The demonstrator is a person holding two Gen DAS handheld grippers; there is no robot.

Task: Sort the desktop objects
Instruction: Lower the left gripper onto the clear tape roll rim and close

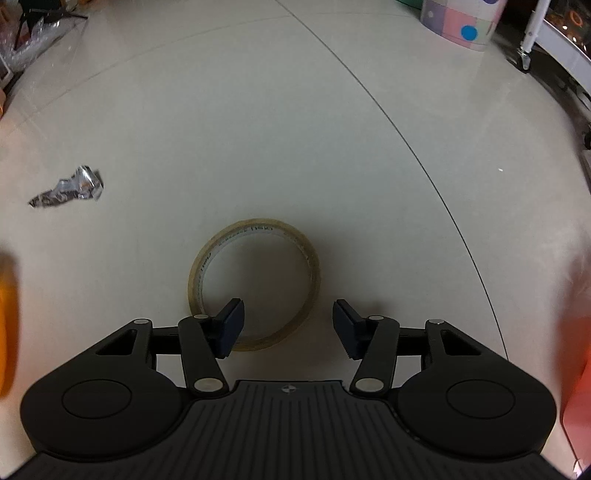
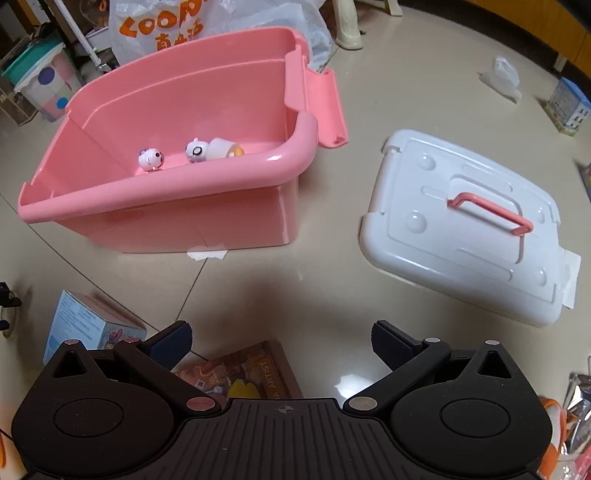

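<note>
The left gripper [image 1: 288,328] hangs low over a pale, glossy tiled floor [image 1: 258,129], its two blue-padded fingers [image 1: 232,328] spread wide and holding nothing. A flat ring of clear, yellowish adhesive tape [image 1: 254,282] lies on the floor directly ahead; the left finger pad sits over the ring's near rim, inside its outline, while the right pad stands just outside the ring on its right (whether either pad touches the tape cannot be told). Well off to the left lies a crumpled scrap of silver foil wrapper [image 1: 68,189]. Far ahead on the right stands a pastel checked container with coloured dots [image 1: 461,22].

The right gripper [image 2: 280,343] also has its fingers spread apart, with nothing between them. Ahead of it on the left sits an open pink plastic storage bin [image 2: 177,218]; inside, on its bottom, rest two small white round-headed toy figures [image 2: 150,158] and a small white cylinder-shaped toy [image 2: 221,147] lying on its side. To the right of the bin, apart from it, the white plastic lid with a pink handle [image 2: 469,236] lies flat on the floor. Just under the gripper lie a brown illustrated box [image 2: 251,373] and, to its left, a light blue printed carton [image 2: 81,325]. Behind the bin is a white plastic bag with orange lettering [image 2: 162,26].
</note>
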